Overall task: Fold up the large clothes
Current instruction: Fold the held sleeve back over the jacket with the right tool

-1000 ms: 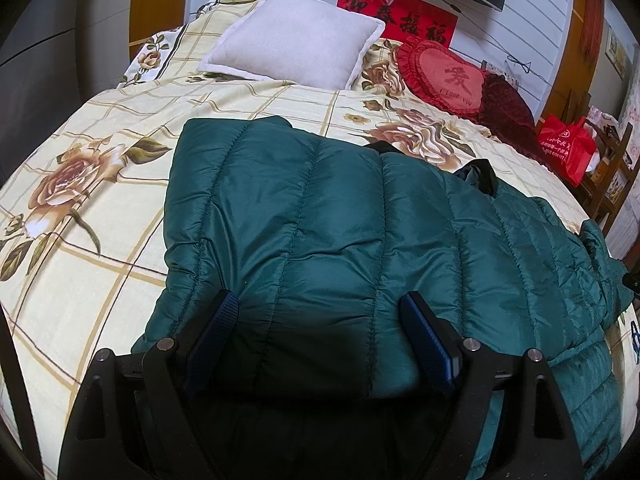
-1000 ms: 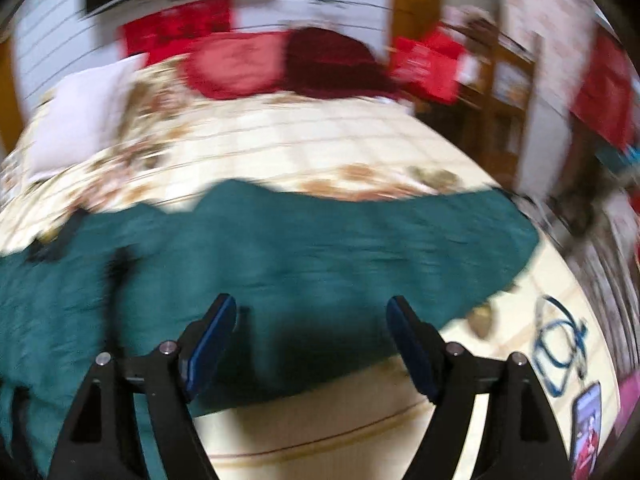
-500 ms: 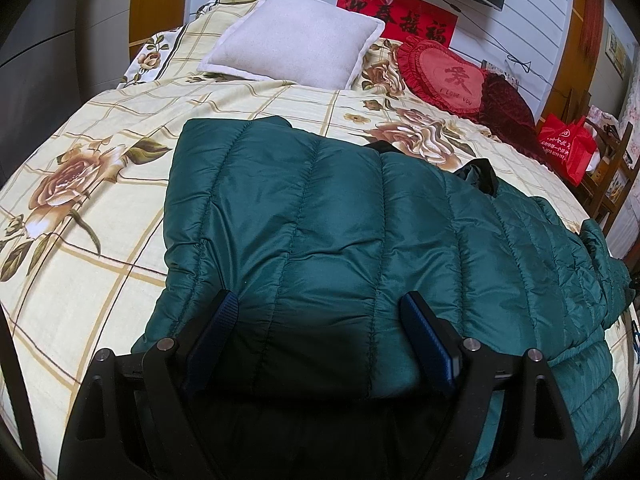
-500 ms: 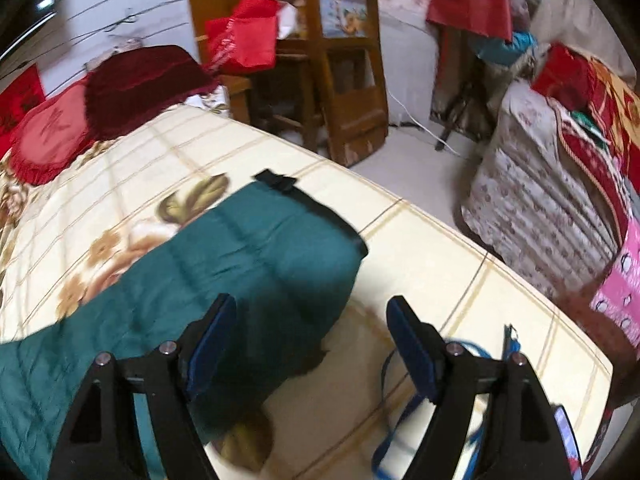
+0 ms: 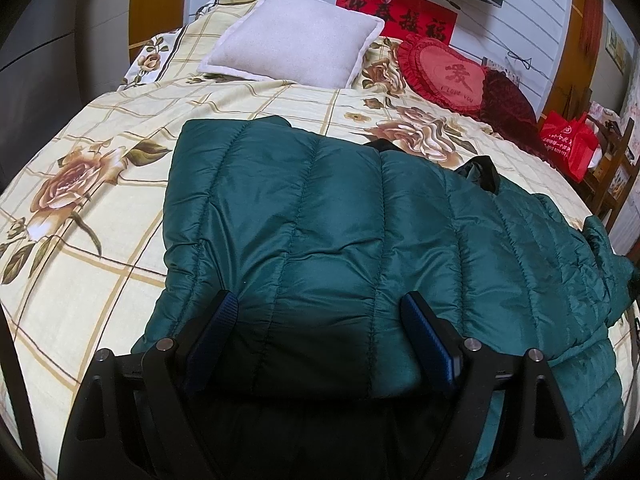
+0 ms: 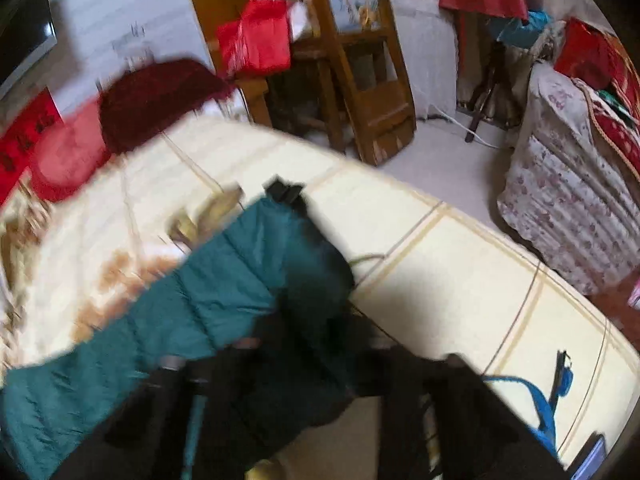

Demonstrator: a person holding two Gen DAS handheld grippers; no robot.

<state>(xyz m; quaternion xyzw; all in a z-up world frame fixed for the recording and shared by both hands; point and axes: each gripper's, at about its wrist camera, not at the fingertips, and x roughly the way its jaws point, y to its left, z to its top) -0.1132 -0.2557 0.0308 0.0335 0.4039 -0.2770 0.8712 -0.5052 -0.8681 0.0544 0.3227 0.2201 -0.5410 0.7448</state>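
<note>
**A:** On the bed [image 5: 92, 280], your green padded jacket [image 5: 320, 216] lies spread across the flowered cover, its body under your left tool [image 5: 320, 336] and one sleeve running off to the right-hand side.

**B:** And how does your left tool stand?

**A:** Wide open. Its two blue pads [image 5: 214, 330] sit apart above the near part of the jacket, with nothing pinched between them.

**B:** Your right tool [image 6: 304, 360]?

**A:** That view is blurred and dark low down, but your jaws there have just been closing and now stand shut. The end of the sleeve [image 6: 256, 272], with its black cuff [image 6: 285, 192], bunches up right at them, so you appear to have the fabric clamped. The sleeve lies slantwise near the bed's edge.

**B:** Anything readable around you?

**A:** The red heart cushion [image 5: 444, 76] at the head of the bed carries "I love you" under a large character. A red banner [image 5: 400, 20] on the wall behind has gold characters, too small for you to make out. The red bag [image 5: 568, 144] beside the bed has white print, also unreadable.

**B:** What else lies near?

**A:** A white pillow [image 5: 296, 40] beside the heart cushion, and a blue strap [image 6: 540, 404] on the bed right of your right tool.
</note>
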